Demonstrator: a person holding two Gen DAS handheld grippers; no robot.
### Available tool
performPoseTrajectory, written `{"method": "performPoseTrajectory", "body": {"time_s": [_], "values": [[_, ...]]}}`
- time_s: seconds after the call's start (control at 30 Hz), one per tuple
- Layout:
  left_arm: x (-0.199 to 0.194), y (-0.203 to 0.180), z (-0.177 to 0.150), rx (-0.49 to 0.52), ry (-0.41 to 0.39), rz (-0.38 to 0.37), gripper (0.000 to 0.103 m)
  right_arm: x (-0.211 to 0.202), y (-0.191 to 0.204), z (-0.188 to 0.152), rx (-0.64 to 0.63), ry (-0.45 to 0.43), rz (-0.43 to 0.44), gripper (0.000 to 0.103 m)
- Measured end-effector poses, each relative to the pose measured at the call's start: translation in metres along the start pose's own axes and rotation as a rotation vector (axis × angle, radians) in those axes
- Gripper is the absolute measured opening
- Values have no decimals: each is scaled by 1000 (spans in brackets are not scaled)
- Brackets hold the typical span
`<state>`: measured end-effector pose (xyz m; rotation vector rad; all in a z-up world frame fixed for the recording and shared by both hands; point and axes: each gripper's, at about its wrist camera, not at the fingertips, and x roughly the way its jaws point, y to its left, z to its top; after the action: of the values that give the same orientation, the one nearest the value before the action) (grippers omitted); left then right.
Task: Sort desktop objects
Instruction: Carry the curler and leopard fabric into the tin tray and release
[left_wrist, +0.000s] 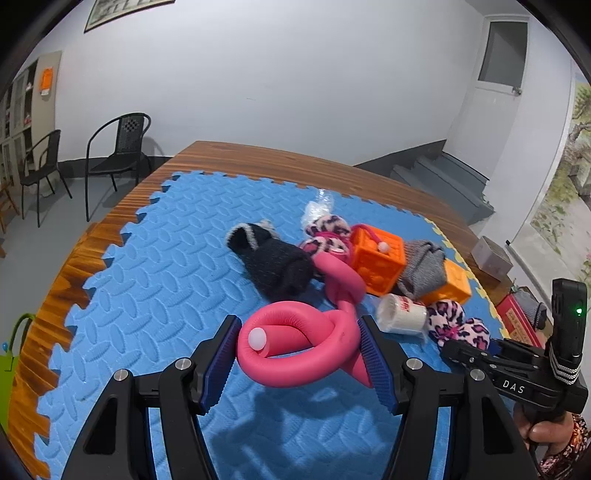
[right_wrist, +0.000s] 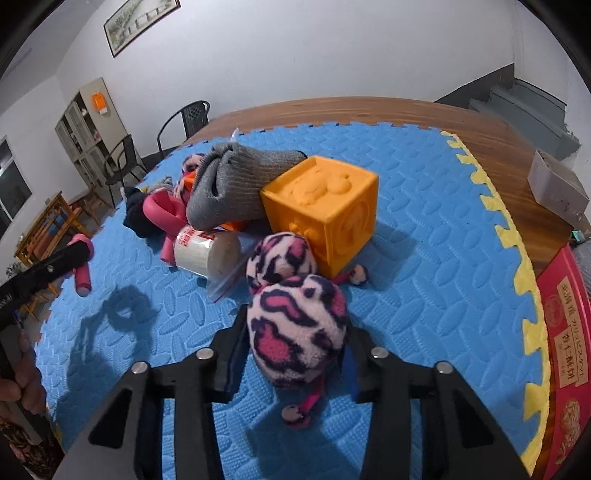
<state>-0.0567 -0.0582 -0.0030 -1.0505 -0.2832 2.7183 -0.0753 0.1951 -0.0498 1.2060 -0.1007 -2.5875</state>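
Both grippers hold soft toys on the blue mat (left_wrist: 155, 288).

Left gripper (left_wrist: 299, 350) clamps the pink foam loop (left_wrist: 295, 332); right gripper (right_wrist: 291, 347) squeezes the leopard plush (right_wrist: 295, 325), hiding its fingertips; the pile at 12 o'clock half covers the cubes.

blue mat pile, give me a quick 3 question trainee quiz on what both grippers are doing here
1. True or false: the left gripper has its fingers on either side of the pink foam tube.
2. What sits between the right gripper's fingers?
A. yellow cube
B. leopard pom-pom
C. grey sock
3. Fill in: the grey sock leans against the yellow ____.

Key: 1 true; 2 B; 3 cube
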Motion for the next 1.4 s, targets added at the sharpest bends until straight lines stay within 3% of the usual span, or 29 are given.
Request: {"method": "performPoseTrajectory", "body": {"time_s": [0.33, 0.6, 0.83, 1.1, 1.2, 1.23, 1.4], "values": [[-1, -58, 0, 96, 12, -55, 66, -76, -20, -15, 22, -213, -48, 43], [4, -124, -3, 198, 31, -119, 66, -151, -110, -42, 211, -336, -196, 43], [9, -189, -9, 301, 56, -184, 66, -197, -178, -73, 339, -384, -311, 43], [9, -257, -13, 406, 63, -242, 66, -197, -201, -91, 343, -354, -288, 46], [9, -280, -13, 438, 68, -266, 66, -200, -207, -96, 356, -366, -267, 57], [9, -287, -14, 446, 71, -275, 66, -203, -209, -98, 364, -375, -256, 68], [13, -321, -19, 488, 86, -316, 66, -223, -226, -115, 424, -438, -267, 70]]}}
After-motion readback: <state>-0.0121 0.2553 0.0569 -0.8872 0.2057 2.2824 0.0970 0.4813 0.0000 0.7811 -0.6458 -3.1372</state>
